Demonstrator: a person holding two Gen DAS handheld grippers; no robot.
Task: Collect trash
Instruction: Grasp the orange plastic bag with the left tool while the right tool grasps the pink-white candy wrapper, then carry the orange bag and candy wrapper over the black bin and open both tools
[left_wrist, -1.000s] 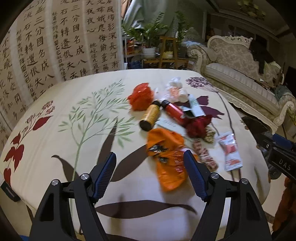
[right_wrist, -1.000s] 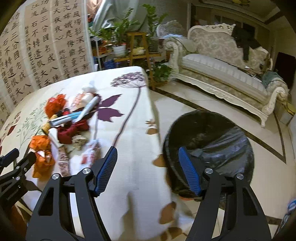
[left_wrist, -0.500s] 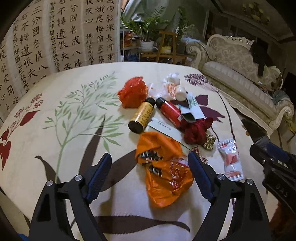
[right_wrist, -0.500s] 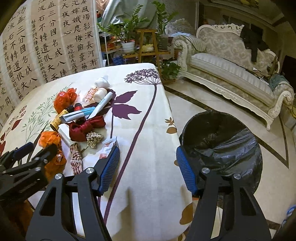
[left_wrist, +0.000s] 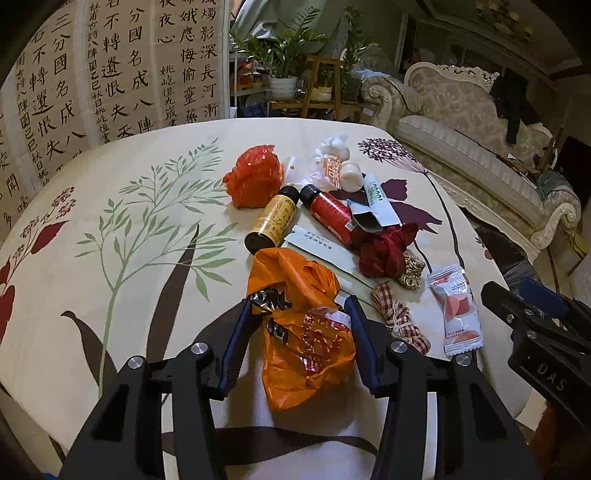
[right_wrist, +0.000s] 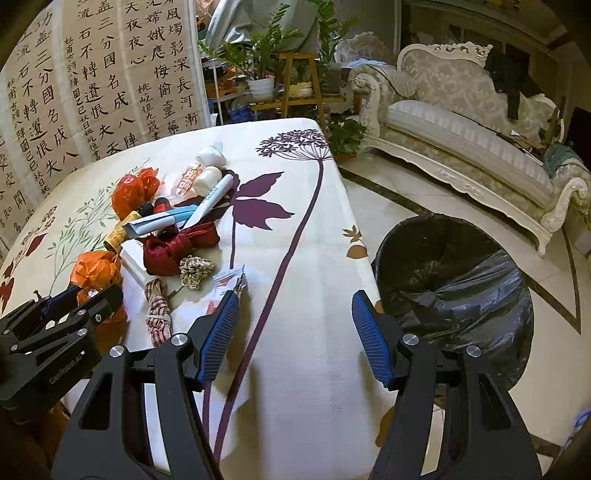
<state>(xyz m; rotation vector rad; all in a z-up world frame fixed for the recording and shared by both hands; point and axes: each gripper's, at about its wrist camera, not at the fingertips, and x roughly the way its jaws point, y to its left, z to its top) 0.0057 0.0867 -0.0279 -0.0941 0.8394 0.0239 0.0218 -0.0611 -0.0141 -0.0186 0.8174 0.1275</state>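
A crumpled orange plastic bag (left_wrist: 306, 339) lies on the floral tablecloth (left_wrist: 129, 258). My left gripper (left_wrist: 299, 321) straddles it with its jaws closing; the fingertips (left_wrist: 245, 314) sit right at the bag's sides, and a strip of cloth shows beside the left pad. Behind it lies more trash: a red-orange bag (left_wrist: 255, 177), a gold bottle (left_wrist: 273, 221), a red bottle (left_wrist: 328, 212), a dark red cloth knot (left_wrist: 384, 251) and a candy packet (left_wrist: 458, 310). My right gripper (right_wrist: 295, 325) stands open over the table's right edge with nothing in it. The black-lined trash bin (right_wrist: 454, 295) stands on the floor just right of it.
A checked ribbon (left_wrist: 399, 317), a gold scrunch (left_wrist: 412, 271), a white tube (right_wrist: 214, 199) and white wrappers (left_wrist: 332, 158) lie among the trash. A calligraphy screen (left_wrist: 110, 74) stands behind the table, with potted plants (right_wrist: 258, 62) and a pale sofa (right_wrist: 461, 122) further back.
My left gripper has moved forward over the orange bag, and its jaws widened and then narrowed around it. The right gripper has swung slightly towards the table and kept its opening.
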